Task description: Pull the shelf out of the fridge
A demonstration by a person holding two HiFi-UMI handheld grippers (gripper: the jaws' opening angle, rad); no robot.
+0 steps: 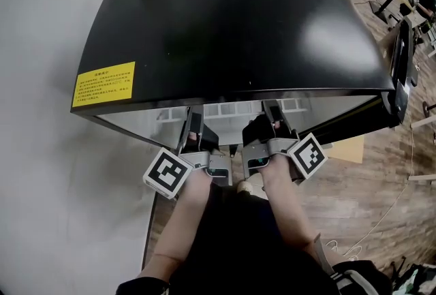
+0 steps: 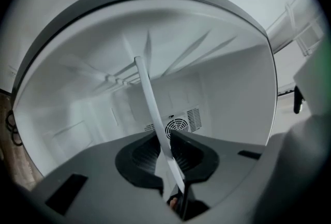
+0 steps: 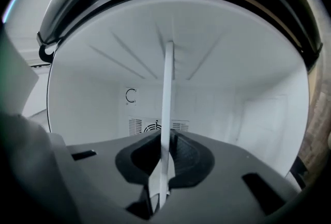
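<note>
Shelf (image 3: 168,93) and grippers meet at the mouth of the black fridge (image 1: 225,21), which stands open toward the person. In the head view the left gripper (image 1: 193,125) and right gripper (image 1: 272,116) reach in side by side under the fridge's top, near each other and about level, so neither hand is clearly nearer. Each gripper view shows the shelf edge-on as a thin white strip running between the dark pads and on toward a ribbed inner wall. The left gripper's jaws are closed onto that strip, and so are the right gripper's. The shelf lies inside the cavity, ahead of both grippers, its front edge running across the opening from one gripper to the other. The pull probably has to come straight back toward the person, both hands evenly, or the shelf could skew in its side rails. Behind it, a round fan vent (image 2: 178,125) sits in the back wall. No food or bottles show in the white cavity, and nothing seems to rest on the shelf.
</note>
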